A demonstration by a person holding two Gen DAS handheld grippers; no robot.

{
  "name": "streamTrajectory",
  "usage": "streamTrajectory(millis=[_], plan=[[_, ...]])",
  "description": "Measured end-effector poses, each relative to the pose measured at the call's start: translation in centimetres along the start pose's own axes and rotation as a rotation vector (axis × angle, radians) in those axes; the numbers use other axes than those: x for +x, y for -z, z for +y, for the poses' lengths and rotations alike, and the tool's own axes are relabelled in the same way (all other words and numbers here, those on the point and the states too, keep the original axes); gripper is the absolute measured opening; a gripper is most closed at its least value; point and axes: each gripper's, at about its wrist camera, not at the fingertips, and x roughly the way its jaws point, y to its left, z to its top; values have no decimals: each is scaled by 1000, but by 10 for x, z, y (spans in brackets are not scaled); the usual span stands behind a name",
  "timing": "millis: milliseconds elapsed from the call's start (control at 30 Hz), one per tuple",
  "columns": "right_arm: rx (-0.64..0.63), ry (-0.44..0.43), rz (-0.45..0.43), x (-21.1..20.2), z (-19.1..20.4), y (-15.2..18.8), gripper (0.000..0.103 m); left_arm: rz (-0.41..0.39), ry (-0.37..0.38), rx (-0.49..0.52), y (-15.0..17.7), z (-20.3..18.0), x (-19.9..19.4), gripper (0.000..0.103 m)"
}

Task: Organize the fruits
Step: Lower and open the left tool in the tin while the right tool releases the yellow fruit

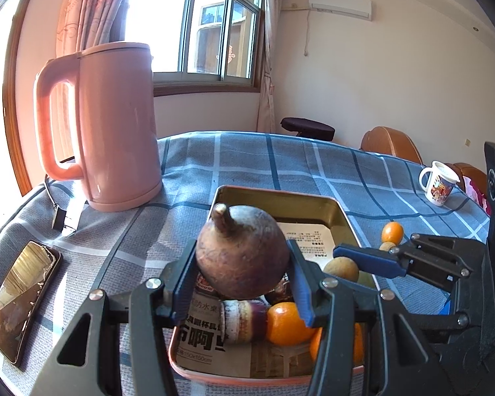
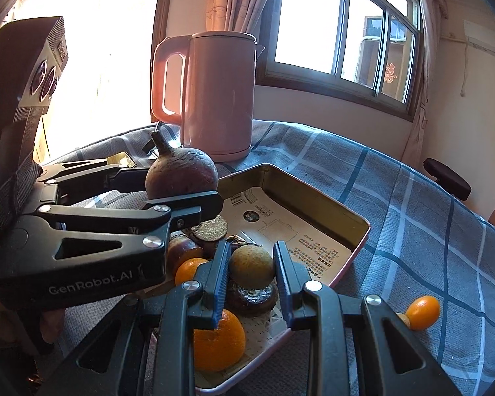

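My left gripper is shut on a large brown-purple bulb-shaped fruit with a stub stem, held above the near end of a paper-lined metal tray. The right wrist view shows this fruit in the left gripper over the tray's left corner. My right gripper is shut on a small round tan fruit above the tray; the left wrist view has its fingers beside that fruit. Oranges and dark brown fruits lie in the tray. A kumquat sits on the cloth to the right.
A pink kettle stands at the back left of the checked tablecloth, its plug lying beside it. A phone lies near the left edge. A printed mug stands at the far right. Chairs stand behind the table.
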Motion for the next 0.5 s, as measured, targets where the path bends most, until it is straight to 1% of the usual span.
streamTrajectory(millis=[133,200,233,267,333,433,500], plan=[[-5,-19,15,3,1,0,29,5,-9,3,0,-1,1,53],[-11,-17,15,3,3,0,29,-7,-16,-6,-1,1,-1,55],[-11,-14,12,2,3,0,29,-17,-13,-10,0,2,-3,59],[-9,-9,8,0,3,1,32,-25,-14,-12,0,3,-4,65],[-14,9,-1,-7,-1,4,34,-45,-28,-15,0,3,-8,71],[-1,71,-27,-28,-22,12,34,-64,-14,-20,-1,-1,-12,71],[58,107,-36,-42,-51,17,34,-78,-2,-13,-2,-10,-13,71]])
